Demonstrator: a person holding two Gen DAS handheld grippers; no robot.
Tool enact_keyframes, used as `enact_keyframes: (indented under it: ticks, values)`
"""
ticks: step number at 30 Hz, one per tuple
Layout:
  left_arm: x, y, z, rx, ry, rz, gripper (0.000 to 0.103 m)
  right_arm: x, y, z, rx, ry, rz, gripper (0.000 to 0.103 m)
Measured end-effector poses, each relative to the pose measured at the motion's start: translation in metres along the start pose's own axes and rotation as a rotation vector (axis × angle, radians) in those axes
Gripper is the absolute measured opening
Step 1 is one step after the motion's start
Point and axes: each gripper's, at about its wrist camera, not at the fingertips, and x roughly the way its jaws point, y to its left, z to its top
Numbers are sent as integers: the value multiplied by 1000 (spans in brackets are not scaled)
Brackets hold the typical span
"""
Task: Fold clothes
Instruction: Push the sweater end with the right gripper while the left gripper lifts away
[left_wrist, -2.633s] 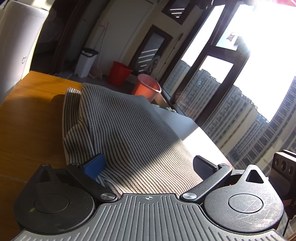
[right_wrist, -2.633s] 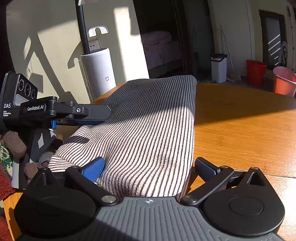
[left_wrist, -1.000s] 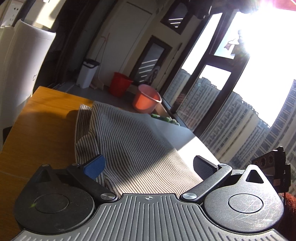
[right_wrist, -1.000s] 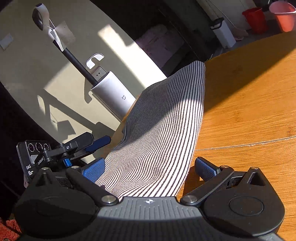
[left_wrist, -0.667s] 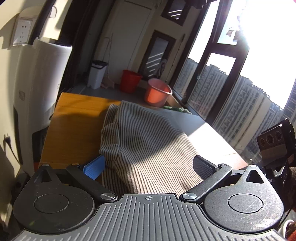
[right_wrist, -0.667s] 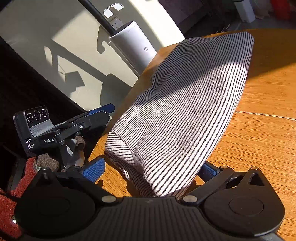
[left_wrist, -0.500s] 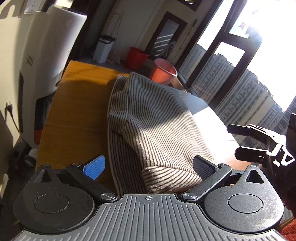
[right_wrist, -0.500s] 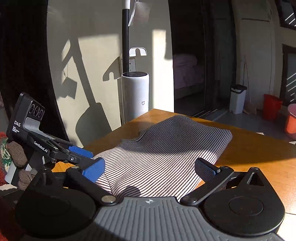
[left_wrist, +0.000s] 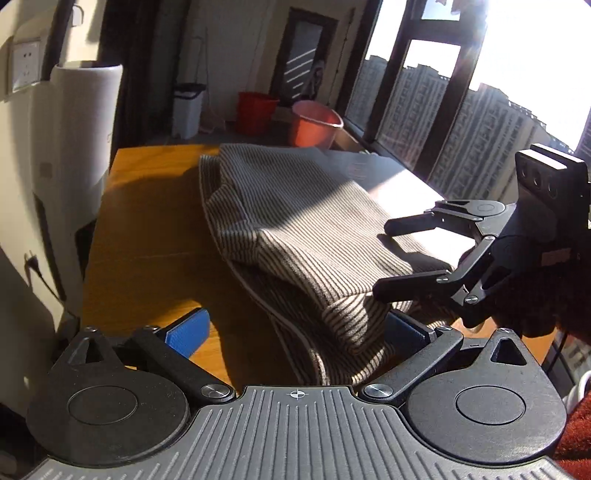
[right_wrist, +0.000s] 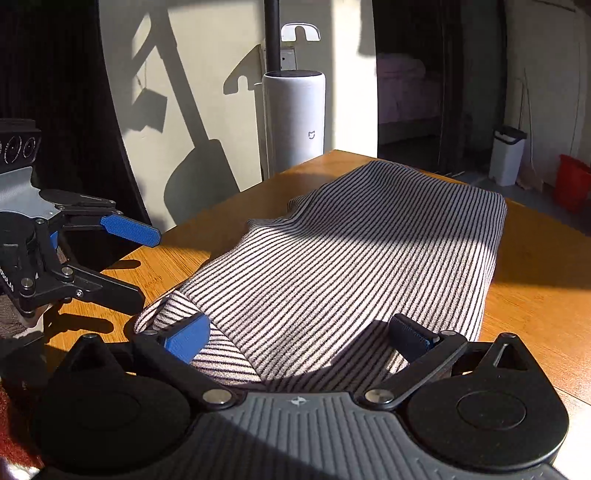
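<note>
Left wrist view: folded striped garment (left_wrist: 295, 236) lies mid-frame on wooden table (left_wrist: 147, 236); left gripper (left_wrist: 295, 328) and right gripper (left_wrist: 391, 254) both spread apart, empty.

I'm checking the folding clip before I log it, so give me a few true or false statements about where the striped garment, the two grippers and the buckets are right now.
1. The striped garment lies folded on the wooden table. True.
2. The left gripper is shut on the garment. False: its jaws are spread wide, with nothing pinched between them.
3. The right gripper is open. True.
4. A red bucket and a pink bucket stand on the table beside the garment. False: they stand on the floor beyond the table.
5. The white cylinder rests on top of the garment. False: it stands upright on the floor past the table's edge.
</note>
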Motion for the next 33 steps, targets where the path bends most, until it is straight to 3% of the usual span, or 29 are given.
enact_keyframes:
  ticks: [1, 4, 8, 9, 13, 16, 19, 20, 21, 22, 28, 31, 33]
  values:
    - [-4, 2, 4, -3, -7, 25, 103, 1, 1, -5, 11, -36, -18, 103]
    - [-10, 9, 11, -22, -30, 57, 103, 3, 6, -5, 42, -34, -59, 103]
    - [-12, 8, 22, 12, -69, 87, 103, -3, 15, 2, -30, -13, -84, 102]
    - [-12, 7, 25, 34, -78, 96, 103, -11, 23, 2, -103, -41, -90, 98]
    - [-16, 5, 26, 121, -132, 126, 103, -35, 68, -12, -433, -84, -92, 97]
    - [-21, 14, 25, 137, -150, 121, 103, -28, 88, -30, -548, -47, -90, 95]
    - [-29, 22, 22, 125, -142, 65, 103, -14, 96, -45, -660, -68, -157, 88]
    - [-32, 23, 21, 123, -137, 37, 103, -12, 94, -42, -644, -58, -162, 81]
    - [-35, 24, 20, 130, -135, 15, 103, -9, 88, -35, -586, -27, -141, 65]
    - [-39, 22, 18, 151, -131, -1, 103, -6, 77, -26, -485, 10, -94, 62]
    - [-32, -11, 1, 418, -73, -68, 103, -6, -6, 7, 173, 83, 167, 54]
    - [-12, -34, -6, 609, -35, -50, 103, -6, -26, 6, 296, 96, 234, 51]
    - [7, -46, -10, 740, -41, -10, 103, -6, -28, 4, 310, 97, 245, 51]
